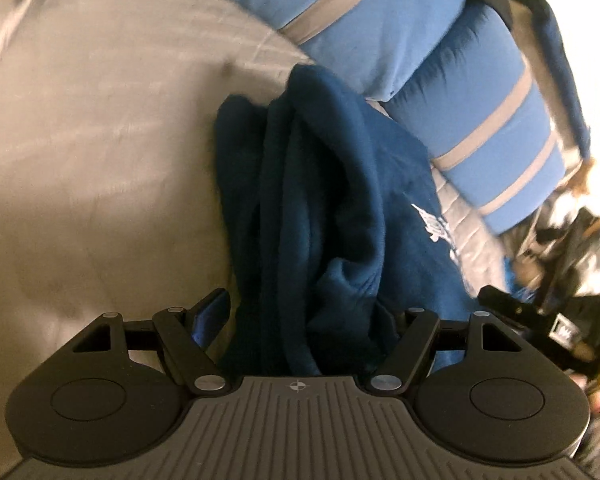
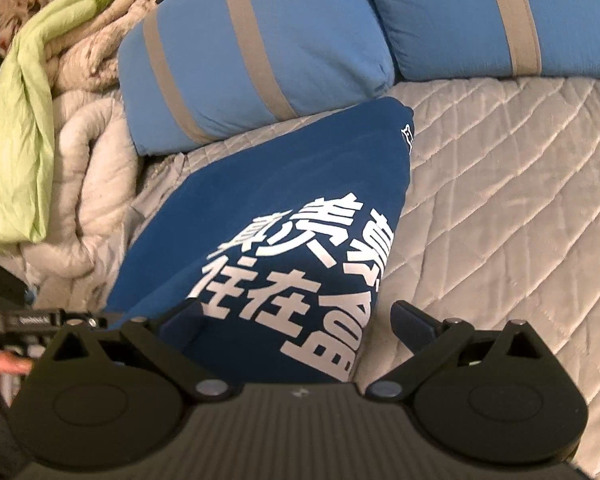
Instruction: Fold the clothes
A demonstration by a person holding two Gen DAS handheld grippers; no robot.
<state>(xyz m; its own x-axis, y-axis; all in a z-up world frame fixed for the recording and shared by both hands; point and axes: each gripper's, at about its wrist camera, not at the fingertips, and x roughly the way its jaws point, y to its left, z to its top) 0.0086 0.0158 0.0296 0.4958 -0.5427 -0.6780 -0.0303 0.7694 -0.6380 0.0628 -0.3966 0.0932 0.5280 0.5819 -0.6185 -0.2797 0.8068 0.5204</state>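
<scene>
Nearest the left wrist camera, the left gripper stood with its jaws spread wide, and a bunched fold of the dark blue shirt ran down between them. Its left finger was clear of the cloth, and the right one was hidden behind the fabric, so the pads did not pinch it.

In the right wrist view, the right gripper also had its jaws wide apart. The shirt, showing large white printed characters, lay flat between them, and the right finger stood off its edge over the bedspread.

The shirt rested on the grey quilted bedspread, its far corner reaching close to two blue pillows with grey stripes. To the left of them lay a heaped pale blanket with a light green cloth draped over it.
</scene>
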